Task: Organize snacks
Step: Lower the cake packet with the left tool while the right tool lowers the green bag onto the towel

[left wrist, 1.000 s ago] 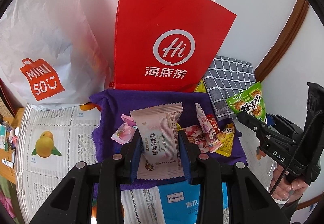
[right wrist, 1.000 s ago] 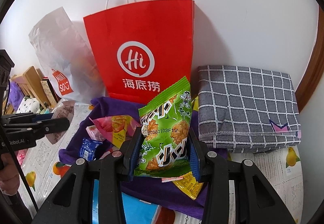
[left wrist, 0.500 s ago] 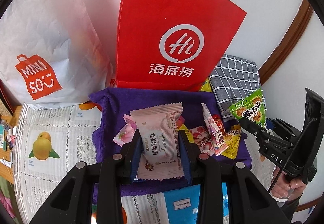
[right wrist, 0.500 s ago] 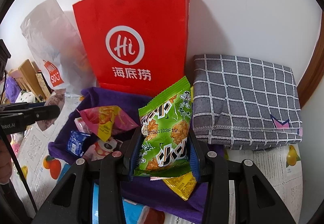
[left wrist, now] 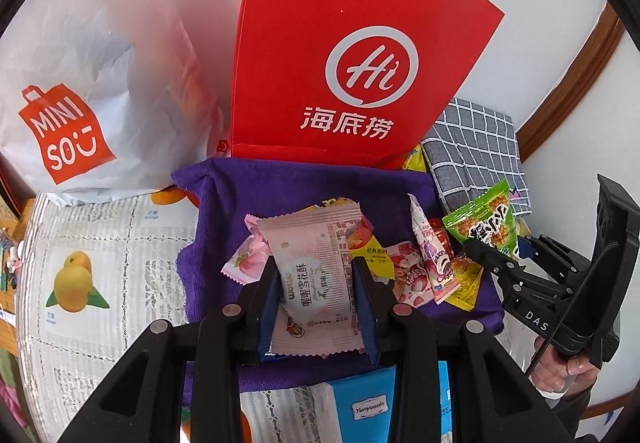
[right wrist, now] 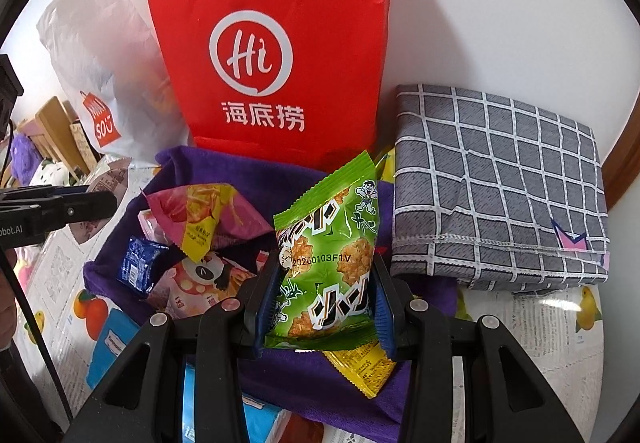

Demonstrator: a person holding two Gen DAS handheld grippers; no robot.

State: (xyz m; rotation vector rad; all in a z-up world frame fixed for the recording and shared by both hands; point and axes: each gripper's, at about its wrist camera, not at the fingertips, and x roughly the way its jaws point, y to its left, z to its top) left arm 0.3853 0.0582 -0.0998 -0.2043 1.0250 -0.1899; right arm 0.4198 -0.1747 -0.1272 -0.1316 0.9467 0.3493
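While pink packet [left wrist: 316, 283] is clamped by left gripper [left wrist: 317, 307] and green packet [right wrist: 330, 267] by right gripper [right wrist: 325, 305], snack pile [right wrist: 188, 243] is half-hidden; red bag [right wrist: 272, 43] handles cut off.

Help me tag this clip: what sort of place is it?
Probably a home table against a wall: fruit-print table cover, red paper shopping bag, folded grey checked cloth, loose snacks on a purple towel.
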